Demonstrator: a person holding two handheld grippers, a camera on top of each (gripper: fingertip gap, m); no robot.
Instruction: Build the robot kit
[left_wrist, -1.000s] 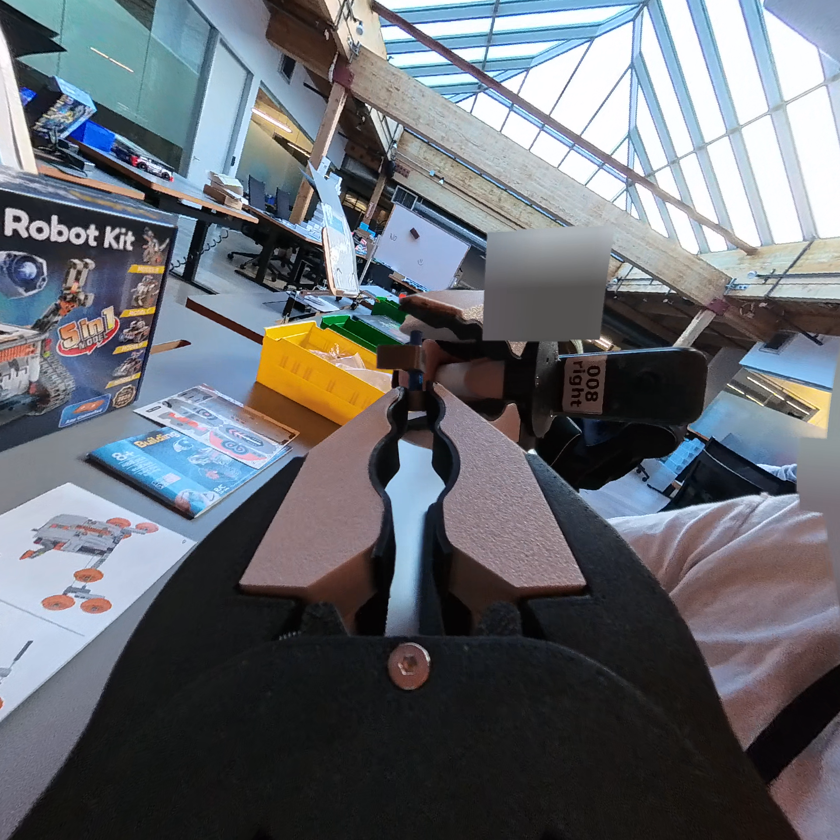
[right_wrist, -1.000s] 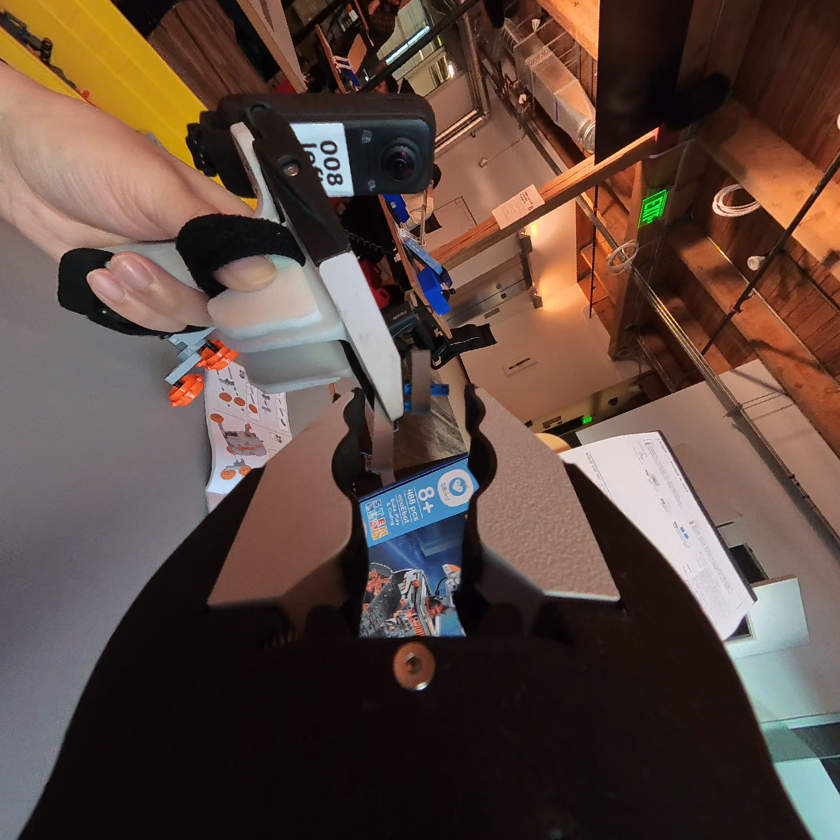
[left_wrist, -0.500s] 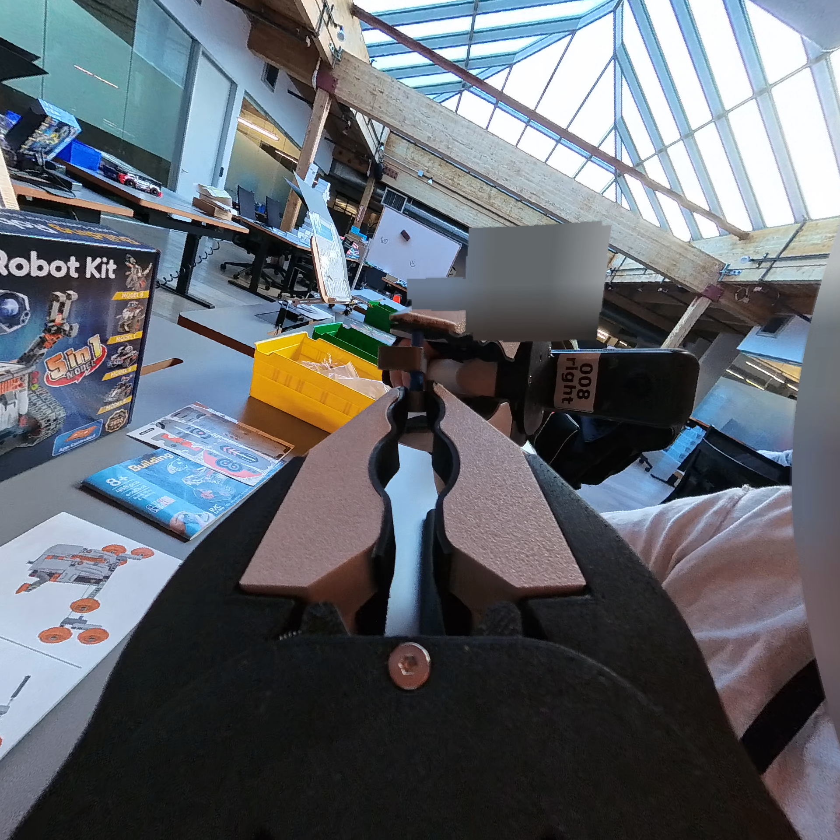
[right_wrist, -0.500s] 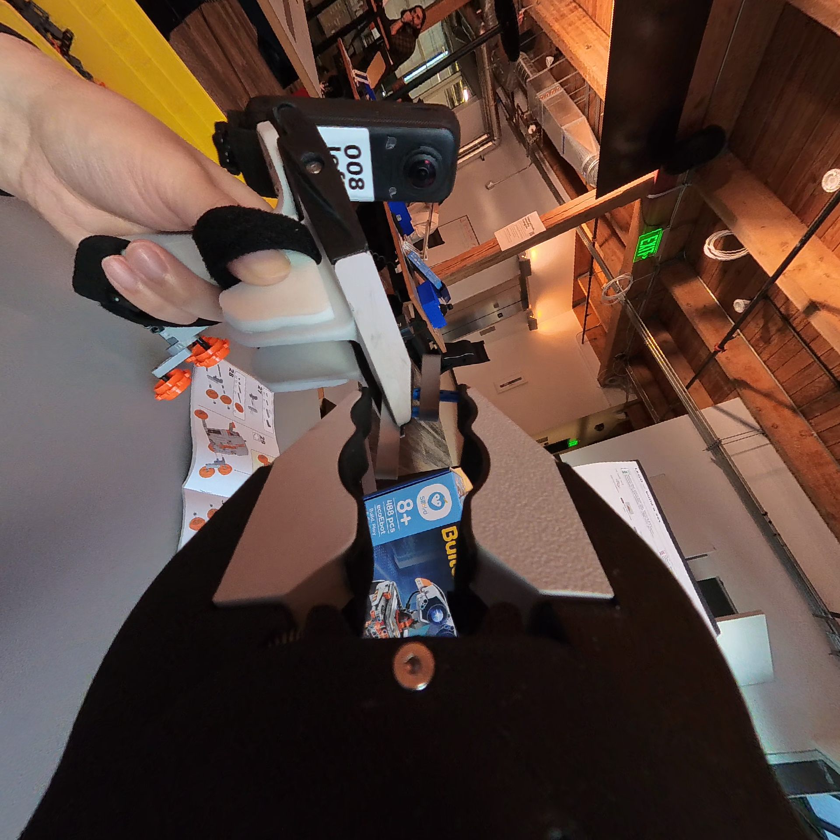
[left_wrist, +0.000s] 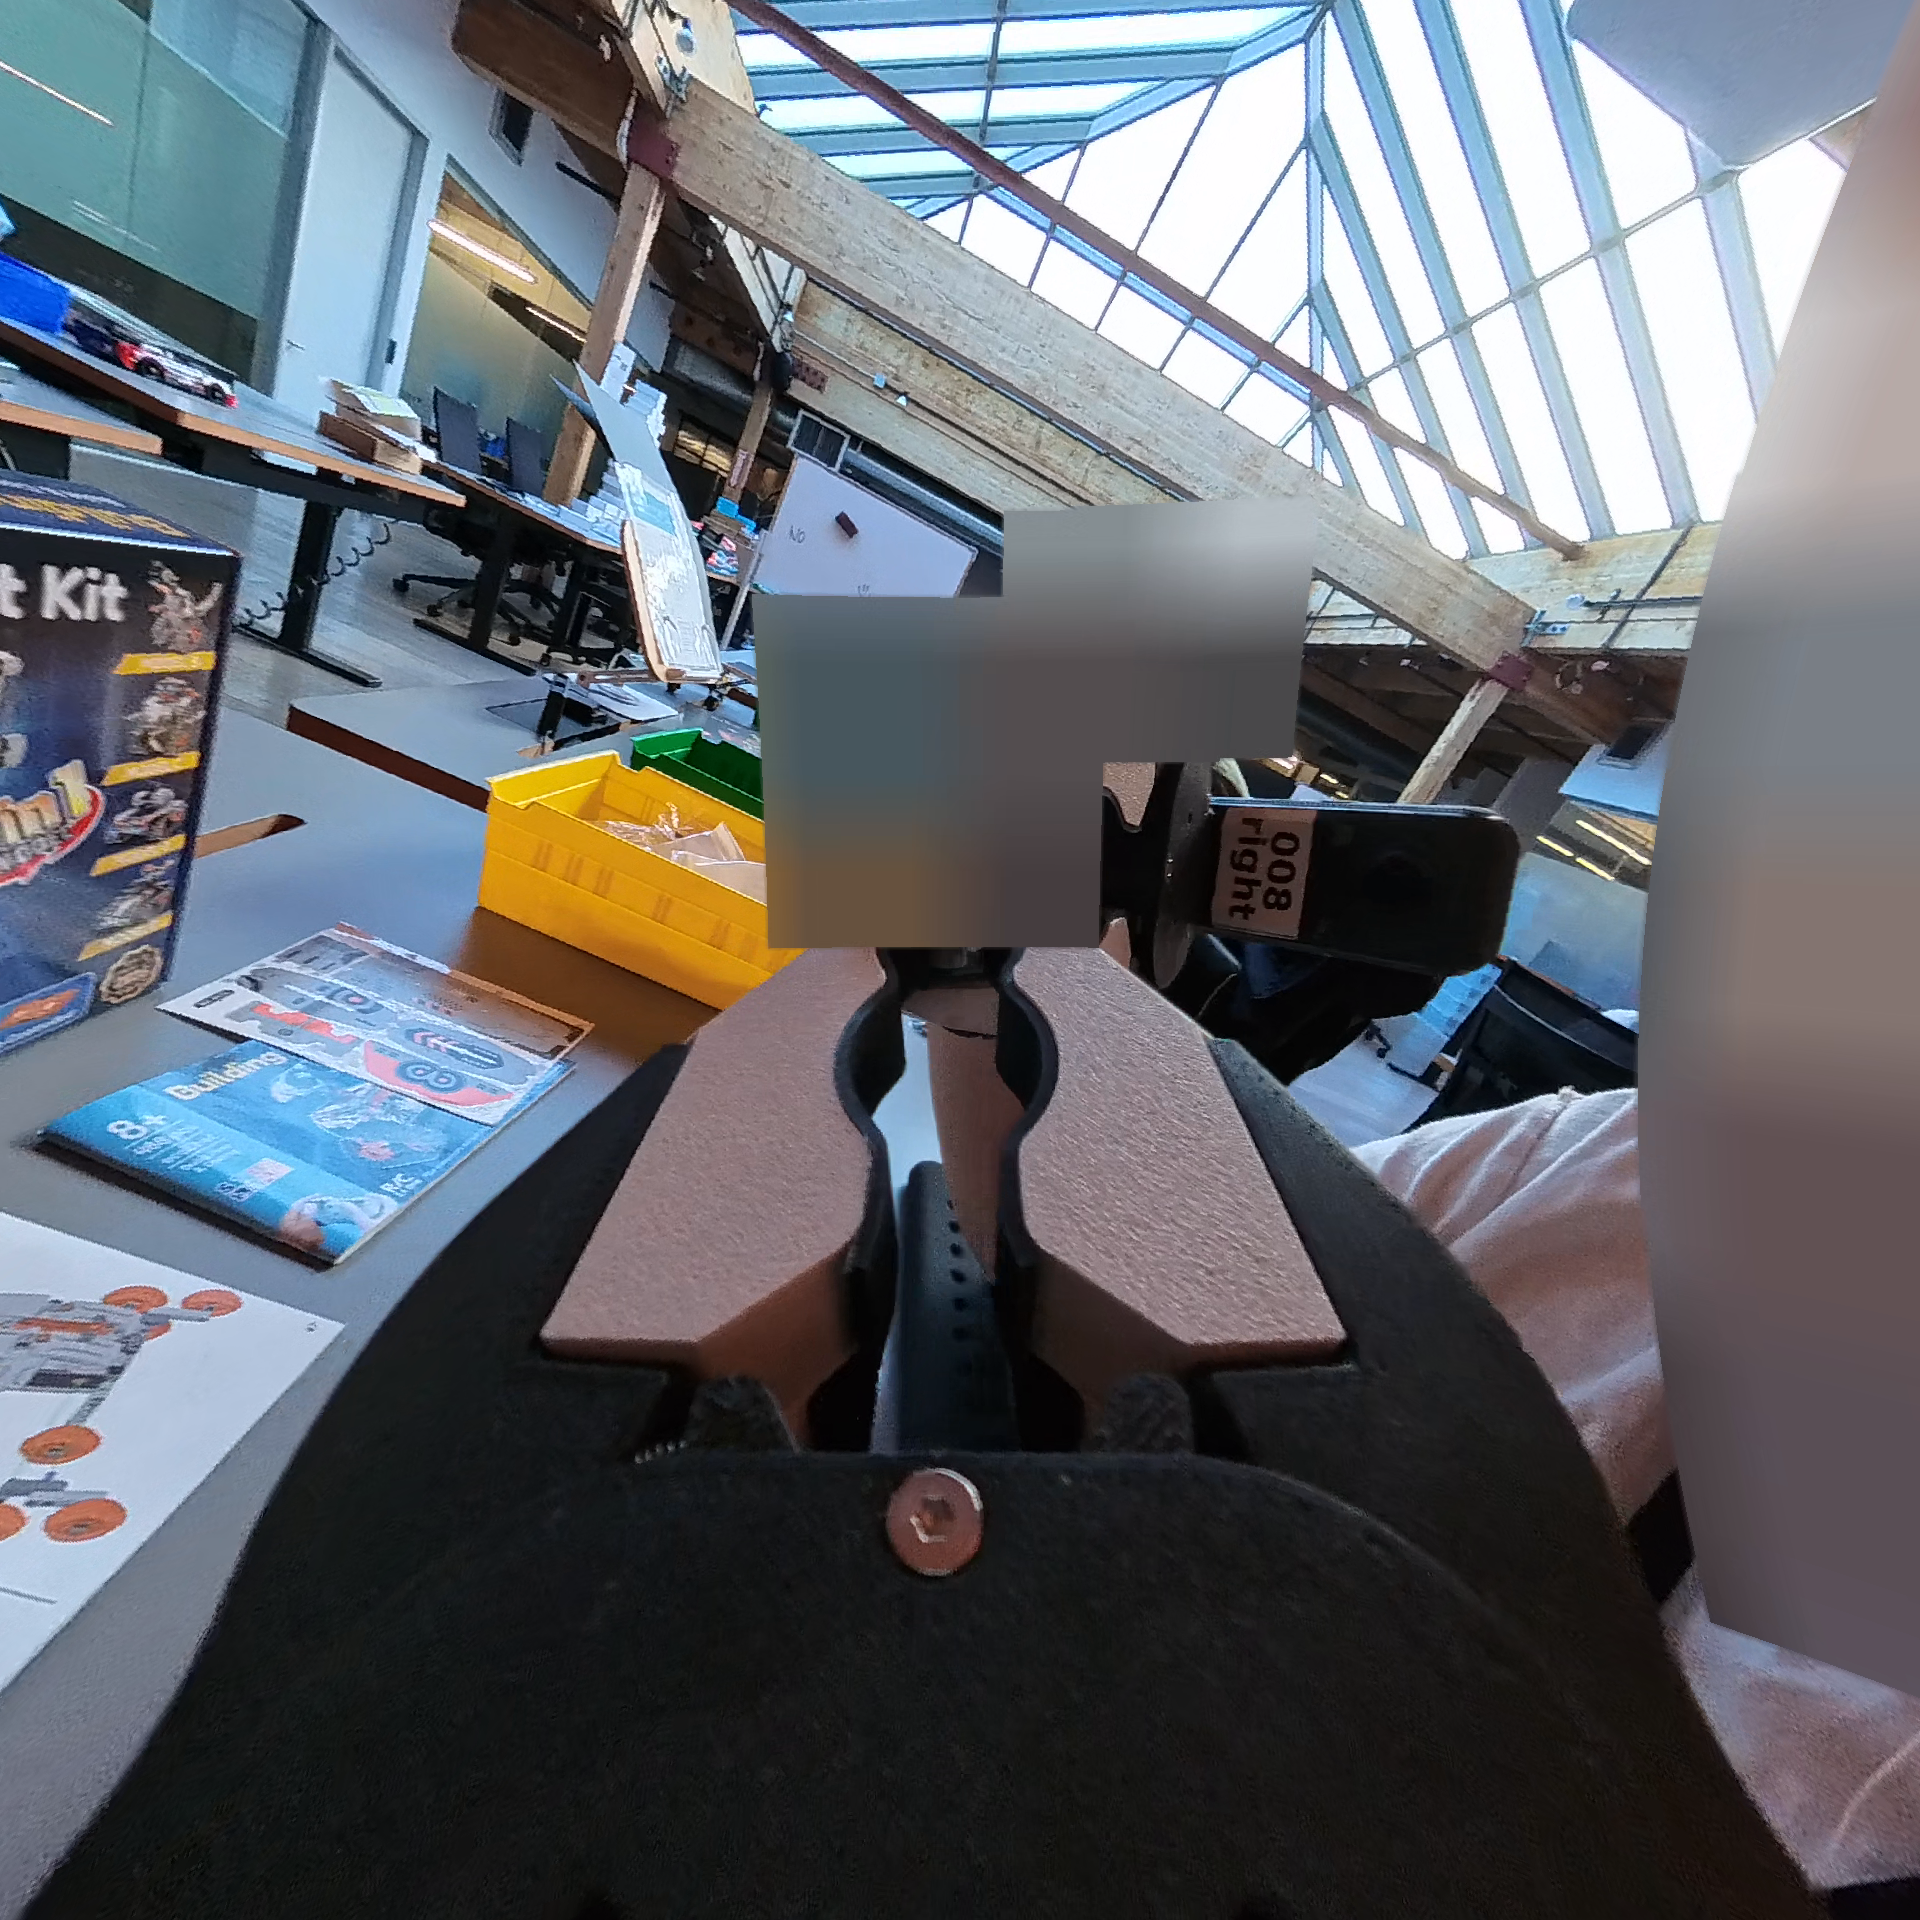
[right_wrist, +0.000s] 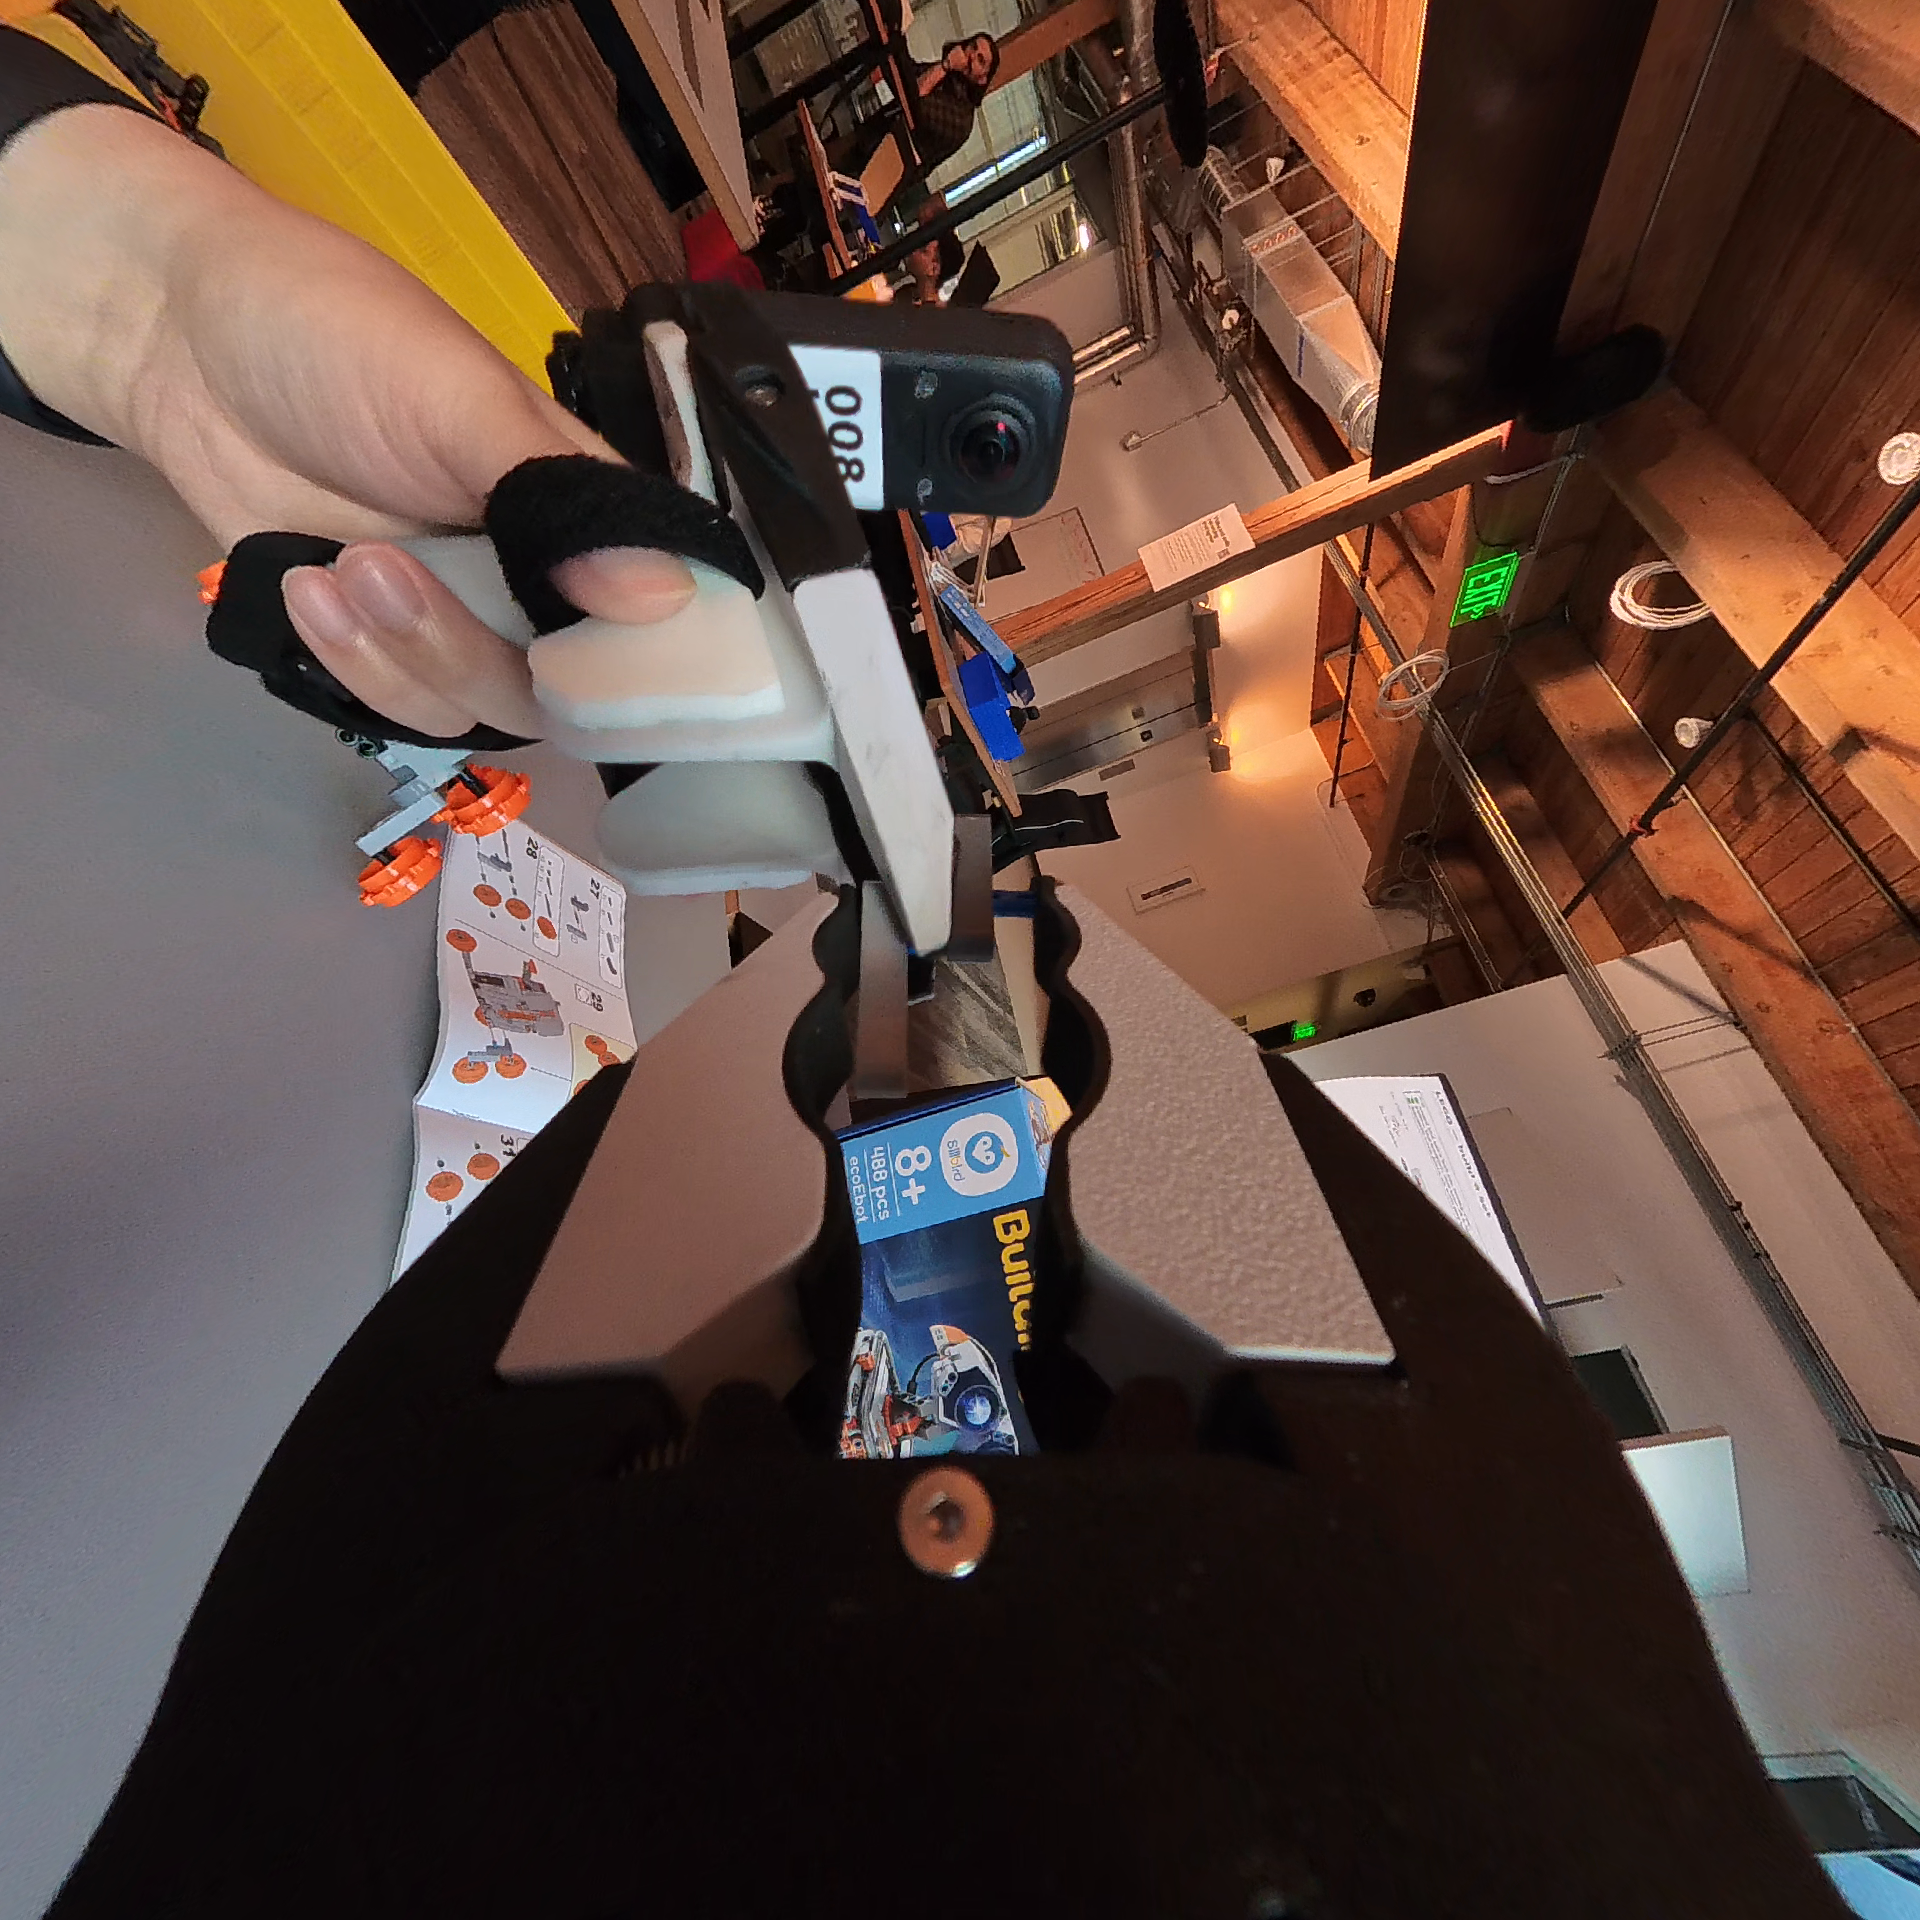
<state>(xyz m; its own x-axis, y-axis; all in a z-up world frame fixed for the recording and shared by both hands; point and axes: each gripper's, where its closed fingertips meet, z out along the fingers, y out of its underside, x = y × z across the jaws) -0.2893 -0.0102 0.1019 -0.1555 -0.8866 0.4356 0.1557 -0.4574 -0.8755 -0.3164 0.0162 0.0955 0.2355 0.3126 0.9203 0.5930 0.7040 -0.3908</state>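
My left gripper (left_wrist: 945, 977) has its brown fingers nearly together; a blur patch hides what lies past the tips. In the right wrist view its two flat fingers (right_wrist: 971, 883) pinch a small blue pin (right_wrist: 1013, 902), held above the grey table (right_wrist: 156, 1039) by a hand (right_wrist: 260, 364). My right gripper (right_wrist: 940, 914) is open, its grey fingers standing on either side of the left gripper's fingertips and the pin. Only the right gripper's black camera body (left_wrist: 1351, 878) shows in the left wrist view. A wrist with a black strap (left_wrist: 935, 1299) shows through the left fingers' gap.
On the table are a dark kit box (left_wrist: 94, 748), a yellow bin (left_wrist: 603, 862), a green bin (left_wrist: 696, 753), a blue booklet (left_wrist: 281, 1143), a sticker sheet (left_wrist: 384, 1018) and an instruction sheet (left_wrist: 104, 1403). A small model with orange wheels (right_wrist: 436, 821) stands by an open booklet (right_wrist: 520, 997). Left and right tips are no more than a few centimetres apart.
The right gripper's fingers have drawn closer together around the left gripper's tips. The two grippers have come nearer each other. The left fingers stay shut.
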